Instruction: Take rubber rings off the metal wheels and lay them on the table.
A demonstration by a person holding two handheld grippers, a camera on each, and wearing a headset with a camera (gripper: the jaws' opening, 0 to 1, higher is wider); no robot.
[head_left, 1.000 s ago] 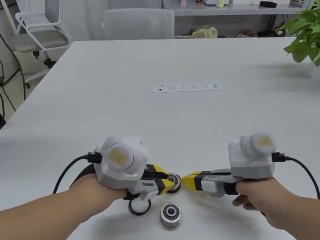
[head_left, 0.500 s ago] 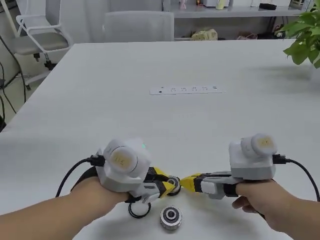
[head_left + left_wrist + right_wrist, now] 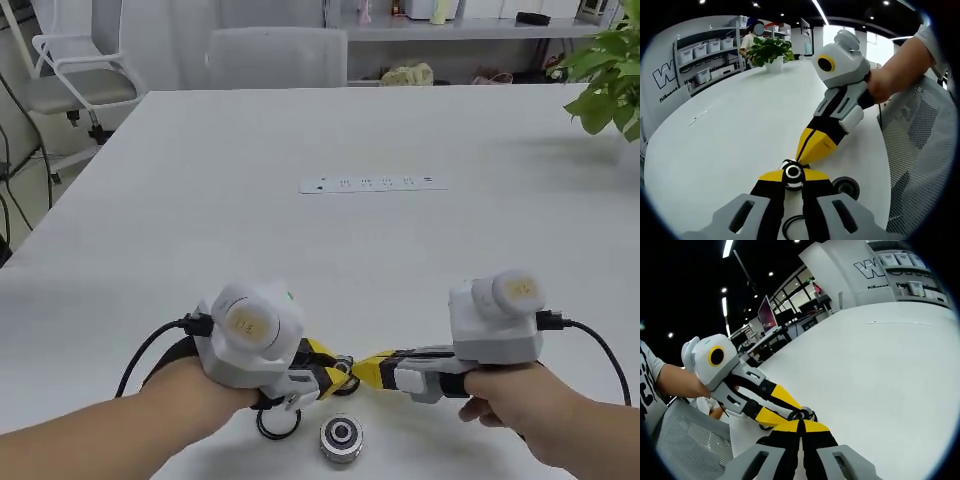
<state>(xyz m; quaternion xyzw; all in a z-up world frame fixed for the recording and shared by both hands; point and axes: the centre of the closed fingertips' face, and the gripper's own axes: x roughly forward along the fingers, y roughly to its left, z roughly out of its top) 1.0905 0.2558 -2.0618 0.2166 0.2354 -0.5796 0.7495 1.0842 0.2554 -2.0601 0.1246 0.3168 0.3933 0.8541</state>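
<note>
White table (image 3: 380, 260), left gripper (image 3: 793, 176) low and level, clamped on a metal wheel (image 3: 793, 171), right gripper (image 3: 801, 421) nose-to-nose with it, jaws pressed together at the wheel's rim, second wheel (image 3: 342, 438) and loose rubber ring (image 3: 278, 422) nearby

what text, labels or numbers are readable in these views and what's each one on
"W": big dark letter on the white back wall; rest of word cut off.
Smaller line beneath it: too blurred to read.
Markings on the white power strip: too small to read.
</note>
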